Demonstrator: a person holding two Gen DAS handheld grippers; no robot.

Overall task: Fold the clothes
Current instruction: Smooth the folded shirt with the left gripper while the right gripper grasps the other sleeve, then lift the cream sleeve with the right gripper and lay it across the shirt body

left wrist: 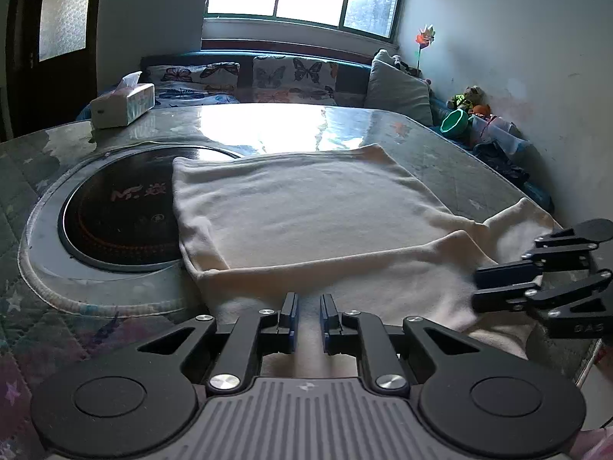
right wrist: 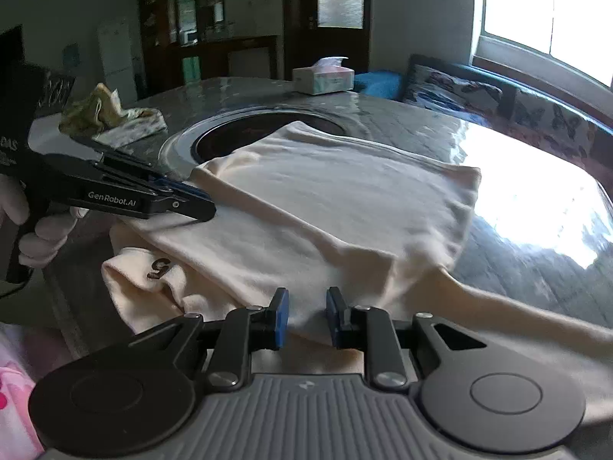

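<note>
A cream shirt point(left wrist: 306, 207) lies partly folded on a glossy table point(left wrist: 440, 161), its far corner overlapping a round black cooktop point(left wrist: 115, 207) set into the surface. The left gripper point(left wrist: 308, 312) and right gripper point(right wrist: 306, 316) both hover over the near hem, jaws apart, holding nothing. A tissue box point(left wrist: 124, 105), tissue poking out, stands near the far edge.

One cream garment point(left wrist: 306, 207) lies on one worktop point(left wrist: 440, 153). Two grippers are in view: the left gripper point(left wrist: 308, 316) at bottom centre and the right gripper point(left wrist: 477, 287) at right. There is one tissue box point(left wrist: 122, 104) at upper left, one round black cooktop point(left wrist: 118, 211), and one crumpled cloth point(right wrist: 111, 117).
</note>
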